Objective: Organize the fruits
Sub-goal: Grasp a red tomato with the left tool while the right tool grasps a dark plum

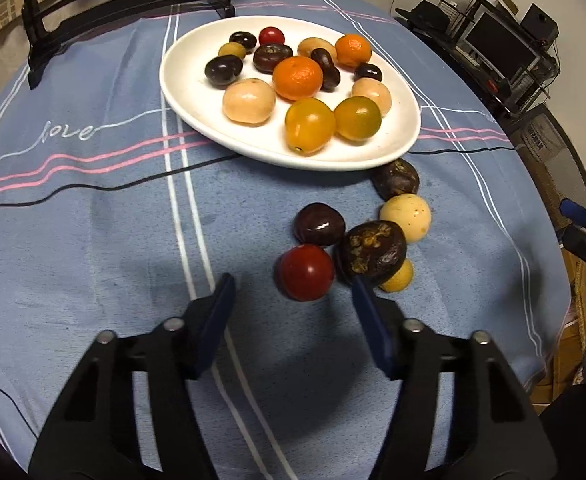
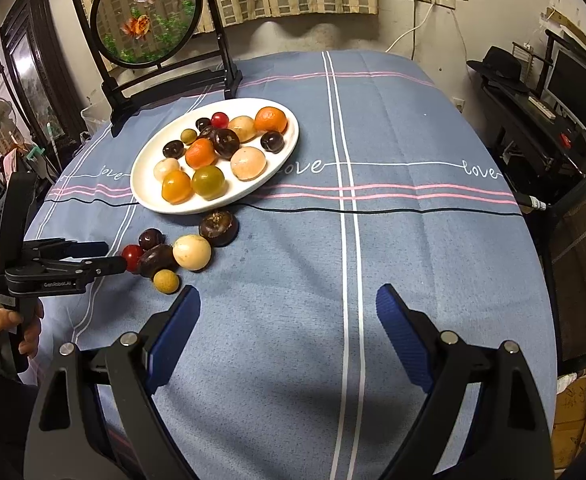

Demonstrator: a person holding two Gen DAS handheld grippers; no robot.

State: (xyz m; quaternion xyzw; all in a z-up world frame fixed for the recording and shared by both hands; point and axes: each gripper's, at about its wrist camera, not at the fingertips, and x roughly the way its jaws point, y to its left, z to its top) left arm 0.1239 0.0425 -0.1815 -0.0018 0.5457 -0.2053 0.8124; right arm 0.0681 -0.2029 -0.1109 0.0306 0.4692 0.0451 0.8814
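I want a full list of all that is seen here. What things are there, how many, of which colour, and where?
plate: one, white, on the cloth, far side
fruits on plate: about fifteen; two orange, two yellow-green, one red, the others pale or dark
tomato: one, red, on the cloth just off the left gripper's tips
loose fruits: five; three dark, two yellow; on the cloth in front of the plate
cloth: one, blue with white and pink stripes
cable: one, black, across the cloth
screen: one, round, black frame, behind the plate
hat: one, black, far right
left gripper: open
right gripper: open, empty
hand: one, holds the left gripper
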